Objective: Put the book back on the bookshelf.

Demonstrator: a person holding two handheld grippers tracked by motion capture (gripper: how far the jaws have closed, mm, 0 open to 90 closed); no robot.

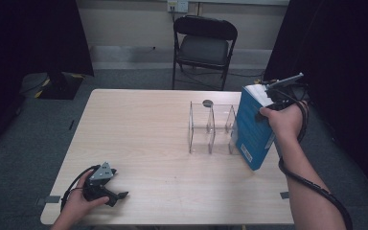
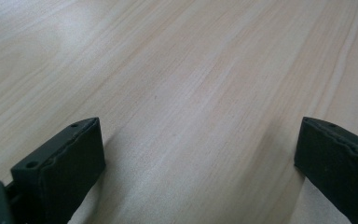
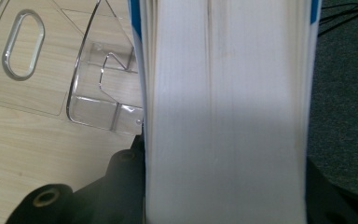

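One blue book [image 1: 252,129], gripper-held [image 1: 268,103], tilts beside the clear rack [image 1: 211,127].

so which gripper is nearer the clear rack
Right. The right gripper holds the blue book right beside the clear rack, at the table's right edge. The left gripper rests open at the near left corner, far from it.

High view overlooks the table [image 1: 148,143]; gripper views sit close (sharing tabletop).

Left and near desk [image 1: 139,143] surface lies open to passage; clear divider rack [image 1: 211,125] and tilted blue book [image 1: 251,129] obstruct the right side.
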